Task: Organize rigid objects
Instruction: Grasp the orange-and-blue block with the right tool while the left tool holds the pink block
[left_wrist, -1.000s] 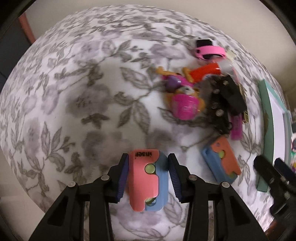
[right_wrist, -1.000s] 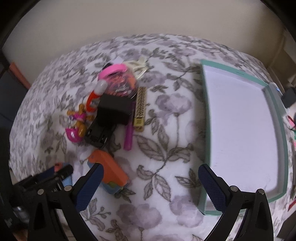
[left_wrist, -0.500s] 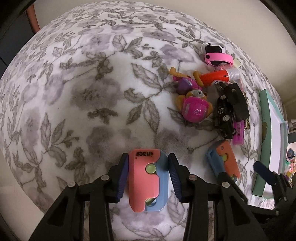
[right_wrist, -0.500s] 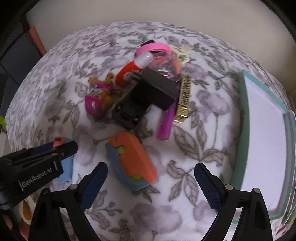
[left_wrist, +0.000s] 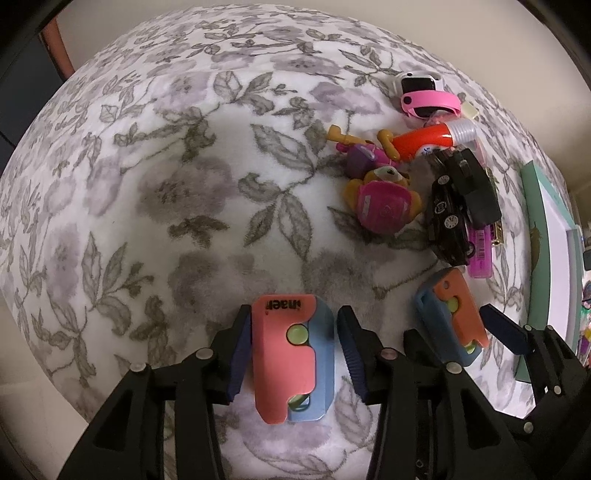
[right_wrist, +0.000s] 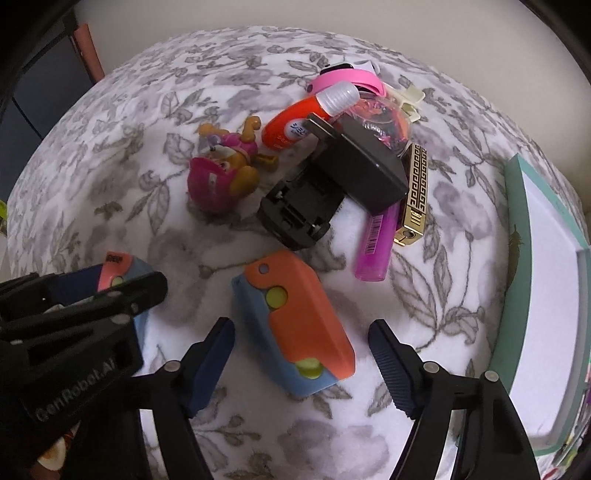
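Note:
A pink-and-blue block (left_wrist: 284, 350) lies on the floral cloth between the fingers of my left gripper (left_wrist: 293, 321). Its jaws are opening, and a thin gap shows beside each pad. An orange-and-blue block (right_wrist: 295, 317) lies slantwise to its right. My right gripper (right_wrist: 301, 328) points down over this block with a finger on either side. These jaws are closing, with clear gaps to the block on both sides. The left wrist view shows the right gripper (left_wrist: 450, 325) straddling the orange-and-blue block (left_wrist: 450, 306). In the right wrist view the left gripper (right_wrist: 92, 295) hides part of the pink-and-blue block (right_wrist: 122, 269).
Beyond the blocks is a pile: a pink dog toy (right_wrist: 221, 177), an orange tube (right_wrist: 291, 125), a black charger (right_wrist: 365, 166), a black toy car (right_wrist: 295, 210), a purple lighter (right_wrist: 376, 247), a gold lighter (right_wrist: 413, 195) and a pink watch (right_wrist: 347, 77). A teal-rimmed tray (right_wrist: 517, 258) stands at the right.
My right gripper has come down and leftwards over the orange-and-blue block, rolling, with its fingers drawing closer together. The left gripper stayed put and its pads eased off the pink-and-blue block.

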